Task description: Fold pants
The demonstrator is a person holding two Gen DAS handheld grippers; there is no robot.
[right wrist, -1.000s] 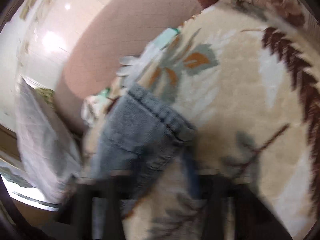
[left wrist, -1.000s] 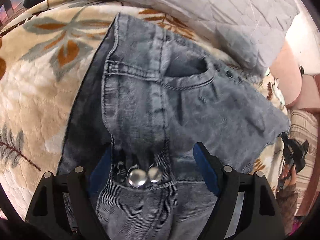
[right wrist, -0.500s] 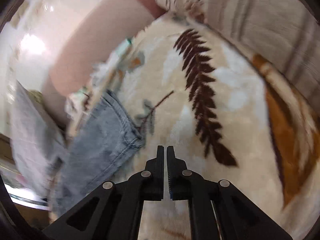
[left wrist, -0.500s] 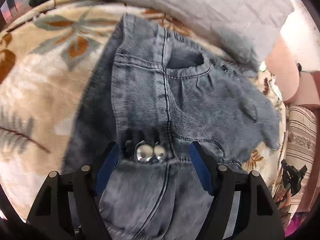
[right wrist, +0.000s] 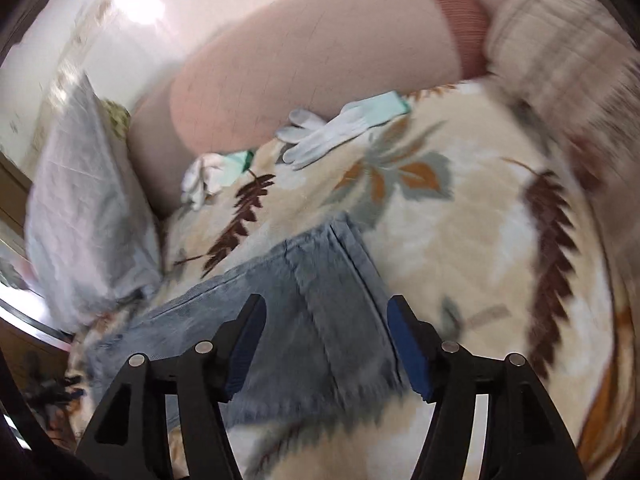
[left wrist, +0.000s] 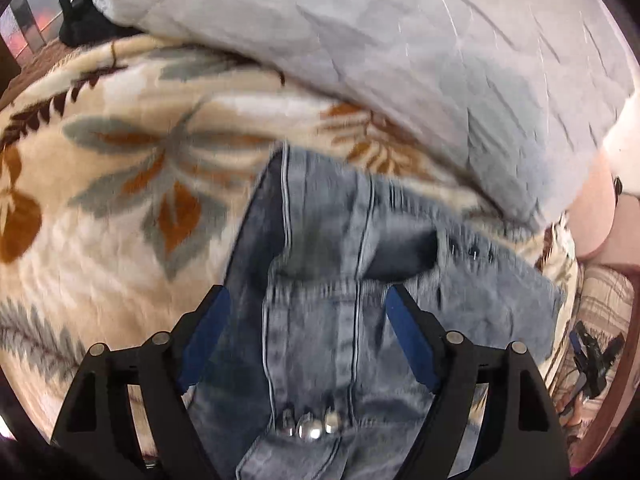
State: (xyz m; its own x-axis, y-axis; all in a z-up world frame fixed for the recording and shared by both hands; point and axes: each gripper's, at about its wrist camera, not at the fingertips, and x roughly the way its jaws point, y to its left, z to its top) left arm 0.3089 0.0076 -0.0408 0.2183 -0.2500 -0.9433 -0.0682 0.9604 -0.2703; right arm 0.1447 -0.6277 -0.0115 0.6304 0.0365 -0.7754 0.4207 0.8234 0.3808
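Jeans (left wrist: 340, 320): lay spread on the floral fleece blanket (left wrist: 100, 240) covering the bed; faded grey-blue denim, waistband and metal buttons (left wrist: 310, 428) at the bottom of the left wrist view, a dark pocket opening further up.
Jeans, right wrist view (right wrist: 312, 312): a hemmed edge of the denim lay flat on the blanket, running up between the two fingers.
Left gripper (left wrist: 306, 338): hovered above the jeans, fingers (left wrist: 204, 336) set wide apart, blue pads clear of the cloth, nothing gripped.
Right gripper (right wrist: 324, 344): jaws had just been opening; fingers (right wrist: 408, 352) stood apart over the denim edge, cloth below them but not pinched.
Grey quilted pillow (left wrist: 400, 60): lay at the far side of the blanket, beyond the jeans.
White gloves (right wrist: 332, 132): one lay flat near the pink headboard (right wrist: 300, 72), another (right wrist: 204, 176) crumpled just beside it, both well apart from the jeans.
Picture quality: both views motion-blurred.
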